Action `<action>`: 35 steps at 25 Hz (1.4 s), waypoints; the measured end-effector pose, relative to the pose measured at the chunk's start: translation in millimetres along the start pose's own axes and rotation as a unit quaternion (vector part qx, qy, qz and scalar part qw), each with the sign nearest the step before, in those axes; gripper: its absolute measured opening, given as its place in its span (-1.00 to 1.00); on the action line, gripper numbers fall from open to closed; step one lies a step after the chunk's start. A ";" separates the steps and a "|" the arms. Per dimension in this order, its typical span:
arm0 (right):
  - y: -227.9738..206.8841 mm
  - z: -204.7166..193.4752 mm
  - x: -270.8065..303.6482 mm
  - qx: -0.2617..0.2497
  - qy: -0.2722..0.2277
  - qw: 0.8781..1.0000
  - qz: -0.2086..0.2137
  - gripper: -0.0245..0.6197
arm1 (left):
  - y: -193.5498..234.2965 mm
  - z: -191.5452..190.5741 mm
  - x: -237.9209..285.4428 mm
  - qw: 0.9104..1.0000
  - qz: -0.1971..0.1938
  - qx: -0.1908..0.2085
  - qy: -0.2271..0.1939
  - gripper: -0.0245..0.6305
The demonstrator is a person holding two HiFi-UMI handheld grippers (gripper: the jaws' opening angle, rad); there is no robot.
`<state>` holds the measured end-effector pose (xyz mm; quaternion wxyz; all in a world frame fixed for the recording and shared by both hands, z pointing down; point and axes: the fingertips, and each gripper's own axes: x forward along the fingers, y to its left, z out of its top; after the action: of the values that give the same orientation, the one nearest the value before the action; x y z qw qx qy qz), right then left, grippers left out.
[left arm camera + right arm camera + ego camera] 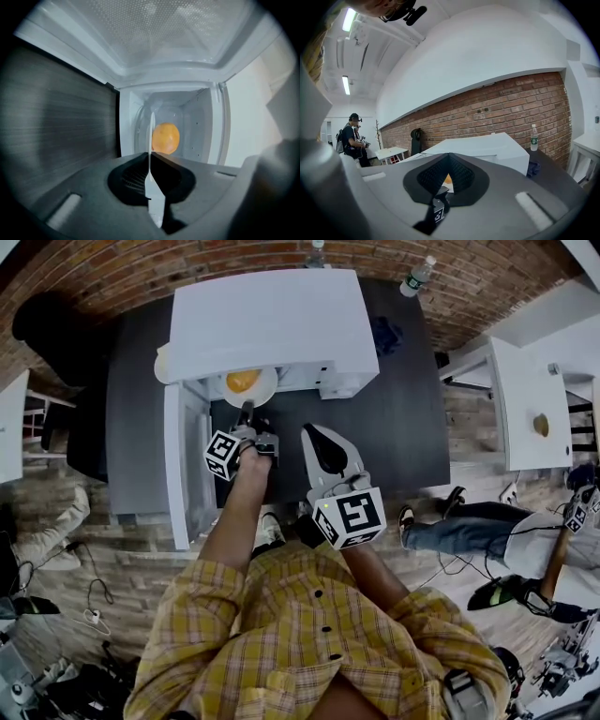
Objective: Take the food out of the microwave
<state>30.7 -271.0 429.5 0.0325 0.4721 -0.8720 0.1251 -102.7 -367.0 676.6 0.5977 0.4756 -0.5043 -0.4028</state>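
- Brick wall point(112, 277) backs a dark counter point(403, 427) carrying a white microwave point(272, 324), whose door point(178, 465) stands open.
- Left claw point(247, 412) is clamped on the rim of a white plate point(265, 390) at the microwave's opening.
- An orange point(243, 381) sits on the plate.
- Right claw point(311, 432), jaws together and empty, hangs in front of the microwave.

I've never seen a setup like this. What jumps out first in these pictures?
The round orange food on a white plate catches the eye first, at the mouth of the open white microwave on a dark table. The left hand-held gripper is pinched on the plate's rim. The right hand-held gripper is shut and empty just to its right.
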 end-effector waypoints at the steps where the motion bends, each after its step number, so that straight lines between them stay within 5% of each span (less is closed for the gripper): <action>1: 1.1 0.4 -1.8 -0.001 -0.001 1.000 0.000 -0.91 | -1.0 0.0 -4.0 1.000 -0.002 0.002 0.002 -0.89; 35: 62.7 6.6 -73.5 -0.031 -0.038 0.998 -0.038 -0.92 | -132.4 -39.4 -180.2 0.996 -0.075 -0.019 0.050 -0.89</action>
<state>19.6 -179.9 398.5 0.0182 0.5080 -0.8575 0.0787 -94.1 -216.9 506.4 0.5992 0.5204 -0.4286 -0.4318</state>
